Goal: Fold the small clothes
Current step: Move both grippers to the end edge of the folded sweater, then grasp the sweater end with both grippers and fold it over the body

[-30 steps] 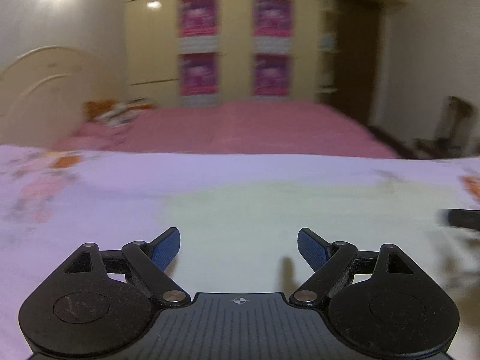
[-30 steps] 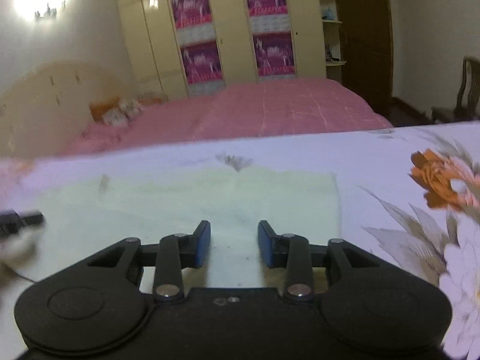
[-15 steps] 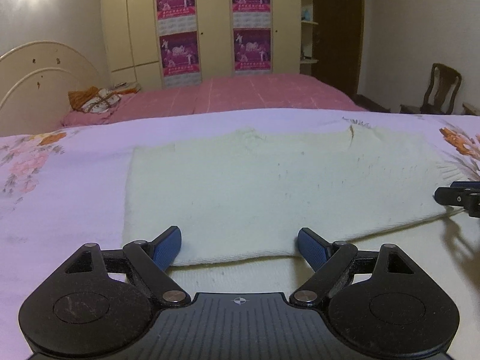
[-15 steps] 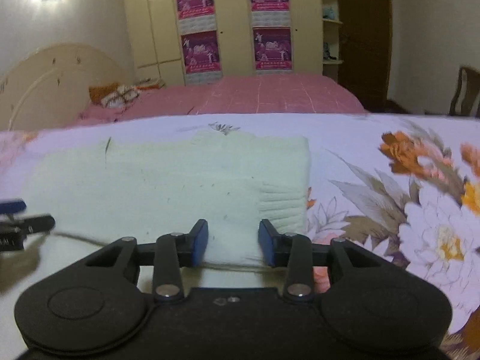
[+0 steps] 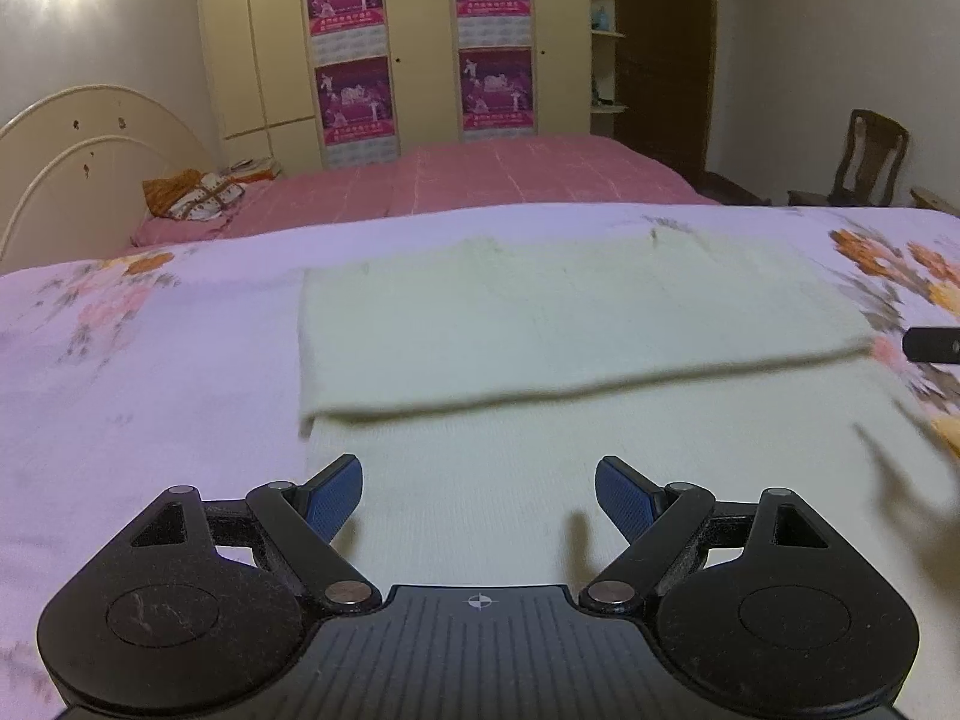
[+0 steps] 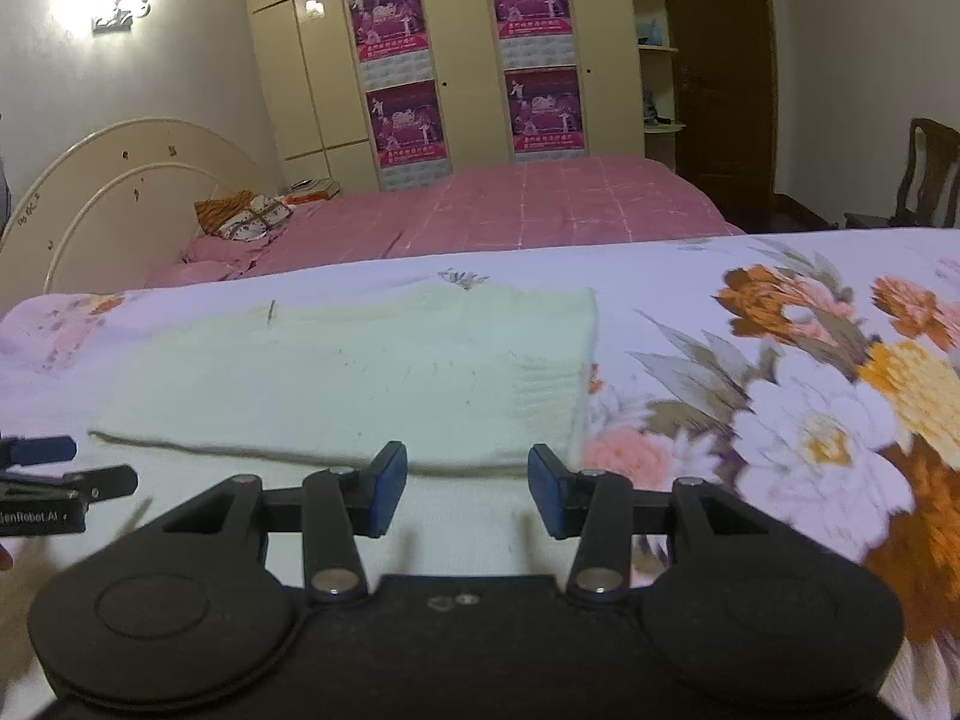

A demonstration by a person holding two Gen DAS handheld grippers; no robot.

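A pale cream knitted garment [image 5: 558, 324] lies flat on the floral sheet, its far part folded over onto the near part; the fold's free edge runs across the middle. It also shows in the right wrist view [image 6: 360, 378]. My left gripper [image 5: 480, 501] is open and empty, above the near layer of the garment. My right gripper [image 6: 468, 495] is open and empty, just short of the folded edge at the garment's right end. The left gripper's tip shows at the left edge of the right wrist view [image 6: 42, 468]; the right gripper's tip shows at the right edge of the left wrist view [image 5: 933, 345].
The floral sheet [image 6: 780, 396] spreads to the right and left [image 5: 120, 360] of the garment. Behind it lie a pink bed [image 5: 480, 180], a cream headboard [image 5: 66, 168], a wardrobe with posters [image 5: 420, 48] and a wooden chair [image 5: 870, 156].
Both grippers have drawn back toward me and risen a little. The right gripper's fingers have opened wider. The folded garment now lies further ahead with its near layer under the fingers.
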